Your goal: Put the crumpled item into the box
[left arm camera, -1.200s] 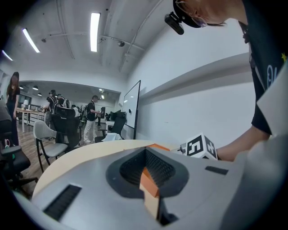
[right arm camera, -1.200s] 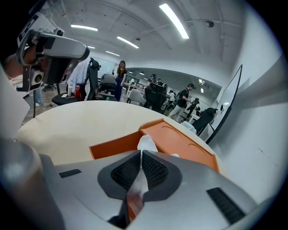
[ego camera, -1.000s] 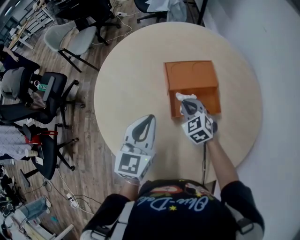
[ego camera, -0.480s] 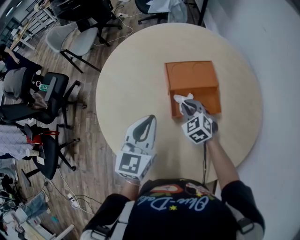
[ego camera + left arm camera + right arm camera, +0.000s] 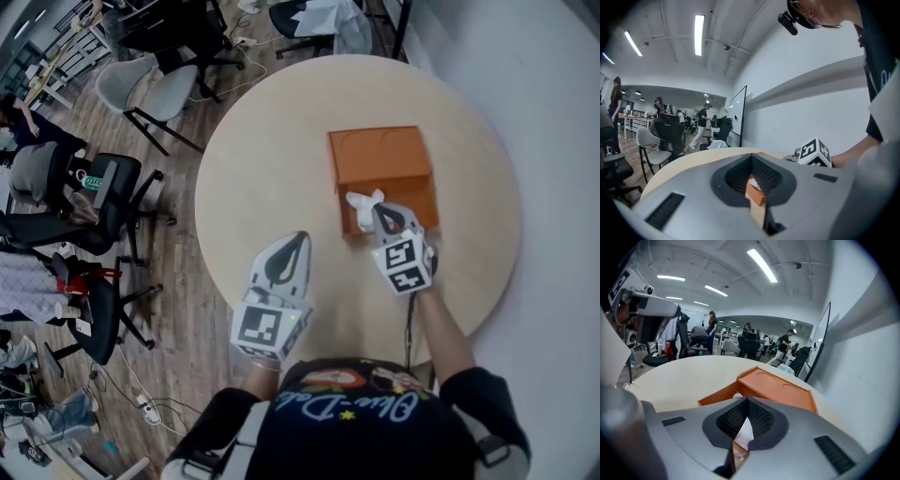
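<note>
Paper (image 5: 364, 200), crumpled, sits clenched in my right tool (image 5: 384, 217) at the orange box (image 5: 380, 155), whose open near end lies just ahead. My left tool (image 5: 289, 246) is farther off, closed on nothing.

Bright ceiling lights (image 5: 699, 35), soft shadows, fisheye edges (gripper views)
</note>
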